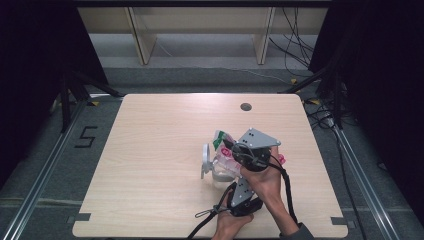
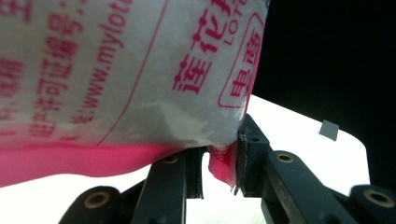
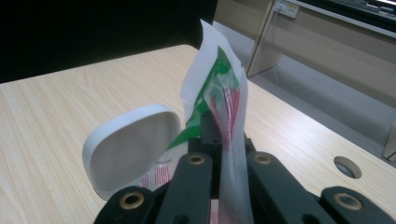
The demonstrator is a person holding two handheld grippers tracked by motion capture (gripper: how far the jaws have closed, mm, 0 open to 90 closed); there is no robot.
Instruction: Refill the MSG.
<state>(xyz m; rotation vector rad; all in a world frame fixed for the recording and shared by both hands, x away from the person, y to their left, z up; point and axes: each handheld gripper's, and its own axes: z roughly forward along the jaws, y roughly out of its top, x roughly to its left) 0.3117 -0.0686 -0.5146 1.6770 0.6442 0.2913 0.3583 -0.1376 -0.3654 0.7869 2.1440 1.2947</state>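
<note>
A plastic bag with pink print and a green-and-white top is held above the table between both grippers. In the left gripper view the bag looms close, and my left gripper is shut on its pink bottom edge. My right gripper is shut on the bag's upright top edge. From above, the right gripper with its grey plate sits over the bag, and the left gripper lies just below it, near the table's front.
A clear container with a raised white lid stands under the bag; the lid appears left of the right jaws. The wooden table has a cable hole at the back. Cables trail toward the front edge.
</note>
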